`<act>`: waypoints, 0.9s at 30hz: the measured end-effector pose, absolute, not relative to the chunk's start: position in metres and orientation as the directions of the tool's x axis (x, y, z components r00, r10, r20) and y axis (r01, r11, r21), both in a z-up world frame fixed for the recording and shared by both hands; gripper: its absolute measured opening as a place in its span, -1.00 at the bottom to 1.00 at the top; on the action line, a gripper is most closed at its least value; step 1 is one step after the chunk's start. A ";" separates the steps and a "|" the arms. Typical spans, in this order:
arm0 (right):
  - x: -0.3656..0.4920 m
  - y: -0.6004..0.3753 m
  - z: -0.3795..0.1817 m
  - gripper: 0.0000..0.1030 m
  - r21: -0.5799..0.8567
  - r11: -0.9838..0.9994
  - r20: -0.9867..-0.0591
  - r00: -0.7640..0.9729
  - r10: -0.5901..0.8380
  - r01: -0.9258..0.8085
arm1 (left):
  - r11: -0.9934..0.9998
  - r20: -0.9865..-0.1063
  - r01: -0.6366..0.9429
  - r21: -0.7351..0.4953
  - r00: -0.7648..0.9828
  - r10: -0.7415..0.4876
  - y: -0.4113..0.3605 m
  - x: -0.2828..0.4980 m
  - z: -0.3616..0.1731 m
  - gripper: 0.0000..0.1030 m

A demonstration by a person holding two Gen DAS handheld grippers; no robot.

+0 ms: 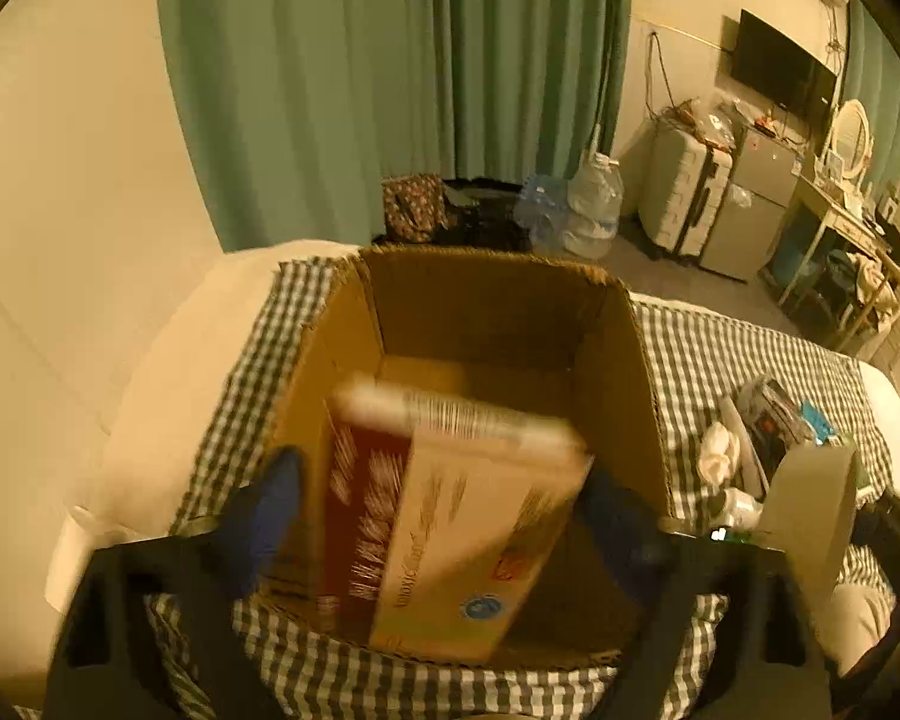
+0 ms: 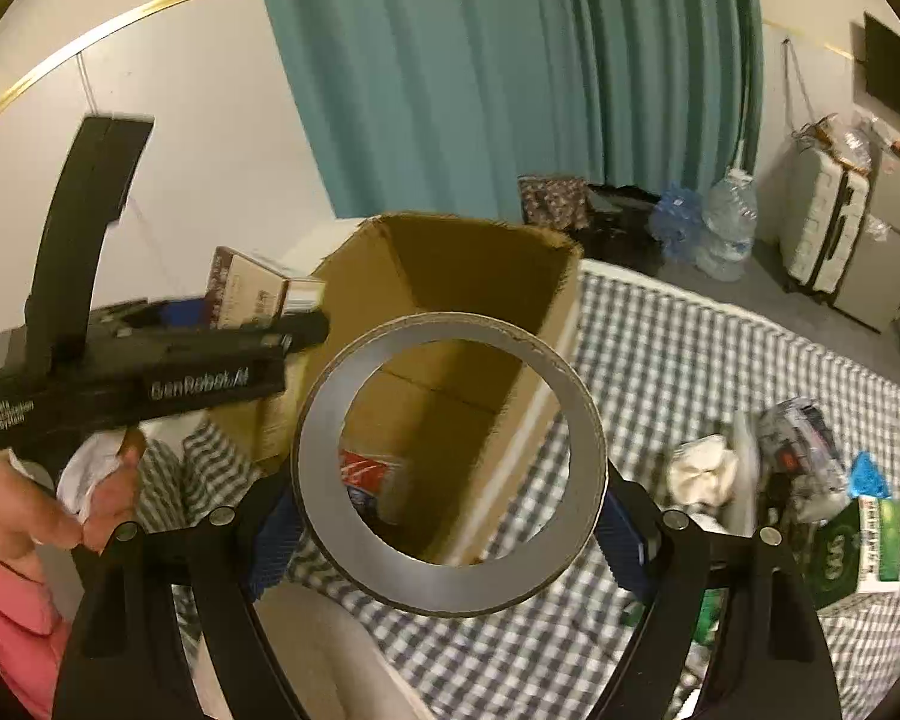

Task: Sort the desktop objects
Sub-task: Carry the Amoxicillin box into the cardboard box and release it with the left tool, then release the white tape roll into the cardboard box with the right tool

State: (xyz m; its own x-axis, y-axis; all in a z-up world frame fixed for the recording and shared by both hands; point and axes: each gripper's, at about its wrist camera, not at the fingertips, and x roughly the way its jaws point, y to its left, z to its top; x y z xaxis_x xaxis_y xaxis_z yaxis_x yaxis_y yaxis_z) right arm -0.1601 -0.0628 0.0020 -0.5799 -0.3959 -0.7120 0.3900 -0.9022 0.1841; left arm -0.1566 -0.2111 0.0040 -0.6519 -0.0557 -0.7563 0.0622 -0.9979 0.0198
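Left gripper (image 1: pixel 444 492) has its jaws spread as wide as they go, and a flat packet (image 1: pixel 450 516) sits tilted between the blue fingers (image 1: pixel 270 504), hanging over the open cardboard box (image 1: pixel 342 348). Can't really tell if the pads touch it at all, it's all motion blur there. Right gripper (image 2: pixel 450 516) is pinching a big roll of tape (image 2: pixel 450 462) by its sides, ring facing the camera so you look straight through the hole into the same box.

Room-wise: the box stands on a checked cloth (image 1: pixel 720 348), with bare cloth to its right before you hit a messy pile of stuff (image 2: pixel 798 456): crumpled white paper, plastic wrappers, a green carton (image 2: pixel 858 546). Box walls are tall, so anything going in has to clear the rim. From the right camera the left gripper shows up beside the box, with the packet up at the rim.

Something red and blue lies at the bottom of the box, mostly hidden by the tape. Print on the packet is too smeared to read.
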 end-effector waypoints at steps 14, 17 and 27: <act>-0.199 -0.099 -0.007 0.94 0.192 -0.877 -0.704 -0.560 -0.435 0.440 | -0.983 -0.730 0.177 -0.048 -0.678 -0.087 -0.264 -0.123 0.022 1.00; -0.193 -0.096 0.007 0.99 0.222 -0.878 -0.634 -0.621 -0.461 0.425 | -0.971 -0.714 0.208 -0.119 -0.697 -0.062 -0.279 -0.109 0.027 1.00; -0.071 -0.015 0.112 1.00 0.061 -0.978 -0.134 -0.970 -0.204 0.197 | -0.969 -0.546 0.169 -0.183 -0.837 -0.043 -0.254 -0.060 0.070 1.00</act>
